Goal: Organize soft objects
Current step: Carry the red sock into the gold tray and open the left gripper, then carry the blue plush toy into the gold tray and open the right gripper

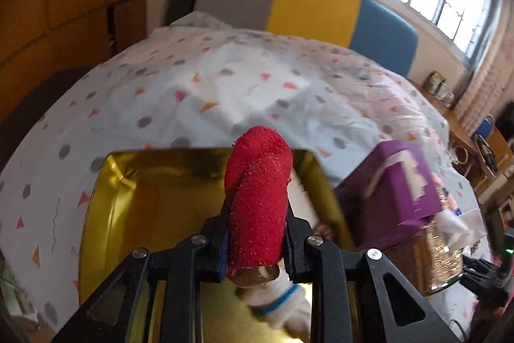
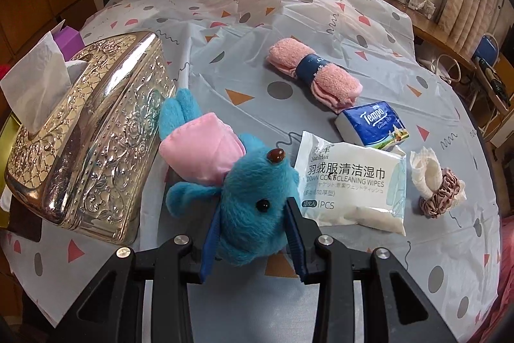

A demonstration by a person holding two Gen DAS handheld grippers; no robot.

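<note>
Left gripper clamping red terry roll above gold tin; release next. Right gripper squeezing blue plush toy.

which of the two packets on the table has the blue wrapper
The Tempo tissue pack, the smaller one behind. The wipes packet in front of it is white with black lettering.

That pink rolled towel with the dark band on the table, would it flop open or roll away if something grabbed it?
The pink rolled towel would probably stay bundled, since a dark band cinches its middle. It looks fluffy, so likely light and squashy. Its flattened, folded ends suggest it would hardly roll.
</note>
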